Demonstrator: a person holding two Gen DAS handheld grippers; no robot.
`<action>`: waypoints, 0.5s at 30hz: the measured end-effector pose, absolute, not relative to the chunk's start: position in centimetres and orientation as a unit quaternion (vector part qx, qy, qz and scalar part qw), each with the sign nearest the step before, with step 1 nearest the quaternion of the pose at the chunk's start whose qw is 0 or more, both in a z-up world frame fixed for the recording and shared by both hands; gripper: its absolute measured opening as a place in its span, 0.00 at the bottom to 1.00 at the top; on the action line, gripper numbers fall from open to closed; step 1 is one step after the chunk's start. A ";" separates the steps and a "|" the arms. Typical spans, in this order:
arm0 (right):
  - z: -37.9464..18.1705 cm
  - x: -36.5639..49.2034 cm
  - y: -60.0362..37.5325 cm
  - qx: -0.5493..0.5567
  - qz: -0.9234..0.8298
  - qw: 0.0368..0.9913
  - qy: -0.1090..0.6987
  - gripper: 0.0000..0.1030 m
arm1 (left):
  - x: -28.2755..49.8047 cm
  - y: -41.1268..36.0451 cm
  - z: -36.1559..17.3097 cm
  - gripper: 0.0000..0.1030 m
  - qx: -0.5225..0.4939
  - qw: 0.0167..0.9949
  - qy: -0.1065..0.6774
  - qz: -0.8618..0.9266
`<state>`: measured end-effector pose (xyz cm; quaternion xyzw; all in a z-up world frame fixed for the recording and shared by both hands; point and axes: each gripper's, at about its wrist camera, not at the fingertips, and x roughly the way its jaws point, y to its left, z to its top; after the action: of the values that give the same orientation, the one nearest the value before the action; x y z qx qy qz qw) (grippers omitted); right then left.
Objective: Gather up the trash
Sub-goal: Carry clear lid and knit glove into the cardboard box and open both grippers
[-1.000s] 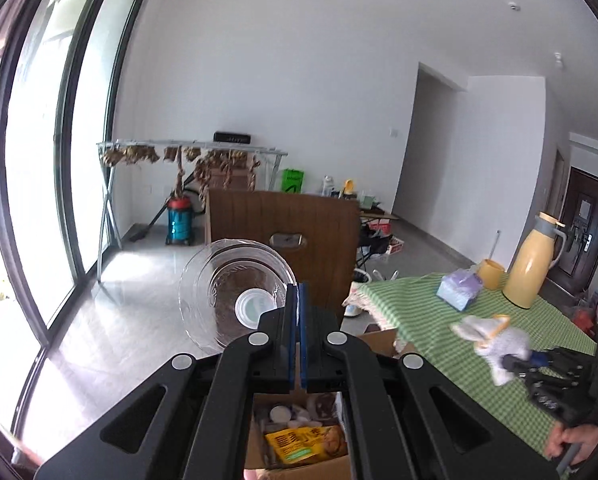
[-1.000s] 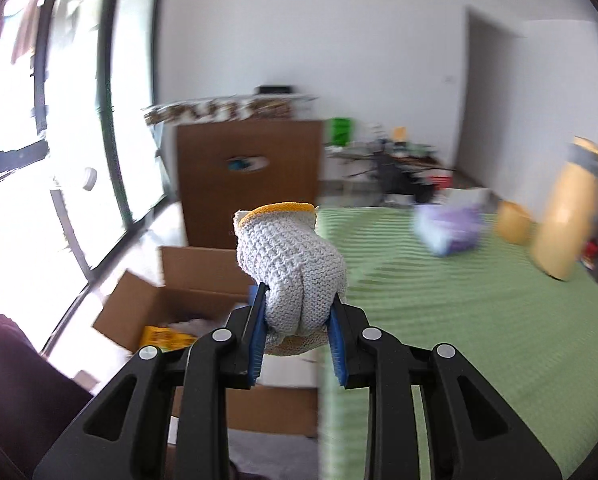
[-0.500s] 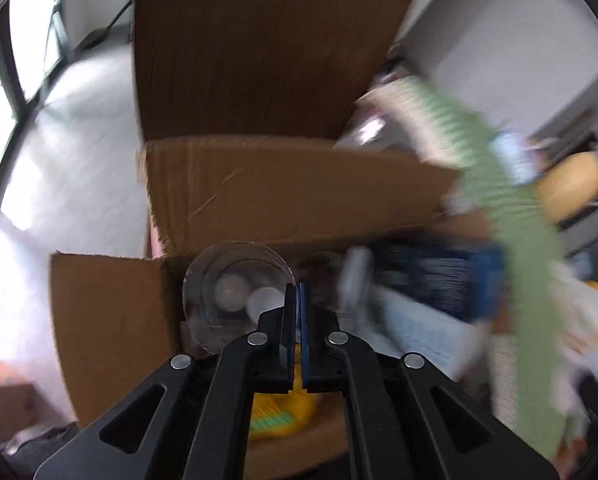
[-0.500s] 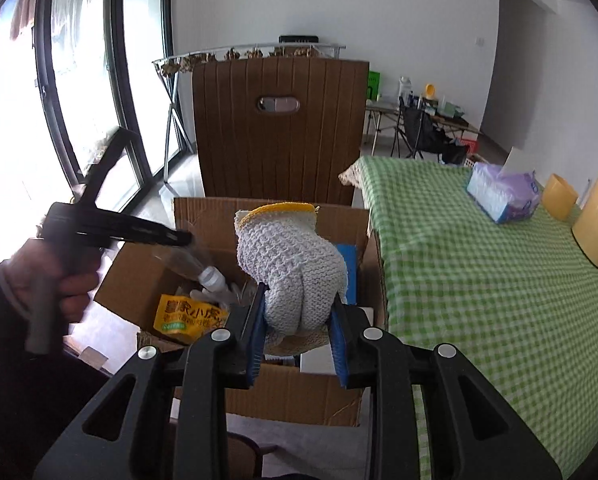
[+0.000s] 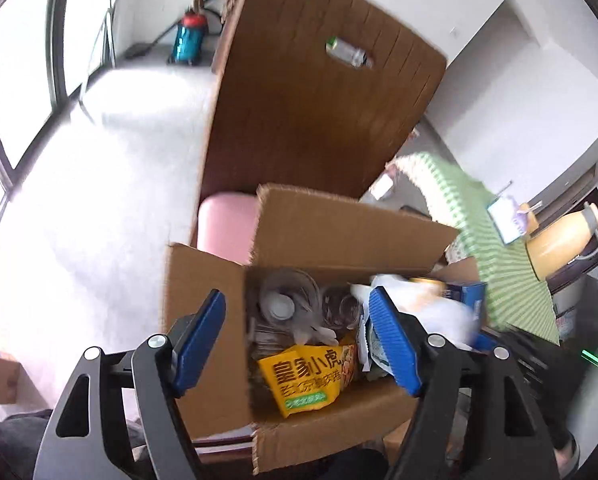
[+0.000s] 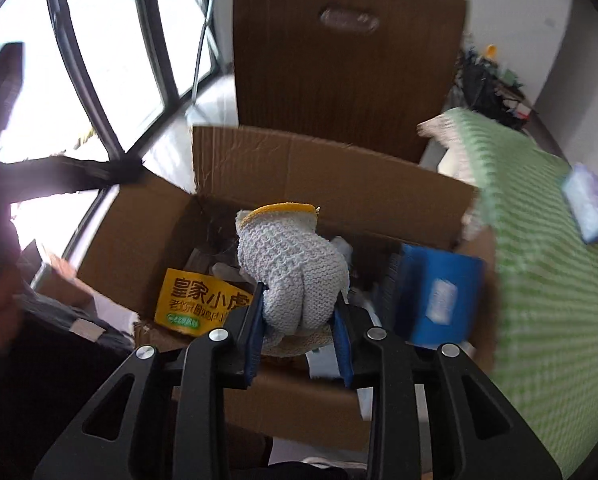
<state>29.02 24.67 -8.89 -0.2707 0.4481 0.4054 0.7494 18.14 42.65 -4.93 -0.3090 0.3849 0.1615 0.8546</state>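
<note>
left tool (image 5: pixel 297 338): over the open cardboard box (image 5: pixel 339 236), blue pads wide apart with nothing between them; its jaws have just been opening. a clear plastic cup (image 5: pixel 285 300) lies inside the box, beyond the pads.
right tool (image 6: pixel 299 336): a white knitted glove with a yellow cuff (image 6: pixel 291 268) sits between its pads, above the box; the jaws have just been opening, and whether the pads still press on the glove cannot be told.
box contents: yellow snack packet (image 5: pixel 303 376), blue carton (image 6: pixel 435 296), more clear plastic; the rest is a blurred jumble, hard to sort. box bottom hidden by the load; near wall cut off behind the tool arms.
left edge of the right wrist view: dark smear, unreadable.
worktop (image 6: pixel 539 264): green checked cloth, just beside the box; a tissue pack (image 6: pixel 589 204) and a yellow jug (image 5: pixel 563 240) on it, both blurred.
room: brown slatted chair back (image 5: pixel 315 92) behind the box, pink seat (image 5: pixel 227 220), pale floor, tall dark-framed windows (image 6: pixel 111 64), white walls.
</note>
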 end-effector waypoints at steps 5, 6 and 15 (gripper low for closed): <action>-10.5 30.5 27.5 -0.260 0.405 0.731 0.484 0.66 | 16.0 41.5 -3.1 0.69 -0.283 0.864 0.381 0.168; -10.2 30.7 27.4 -0.253 0.399 0.734 0.488 0.66 | 16.0 41.3 -3.2 0.69 -0.279 0.864 0.382 0.170; -4.7 30.6 23.0 -0.226 0.383 0.772 0.454 0.71 | 16.6 39.5 -2.7 0.69 -0.269 0.870 0.385 0.150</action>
<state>30.65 23.00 -4.74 -0.2262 0.4537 0.3827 0.7723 16.64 39.51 -2.68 -0.2693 0.3848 0.1503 0.8699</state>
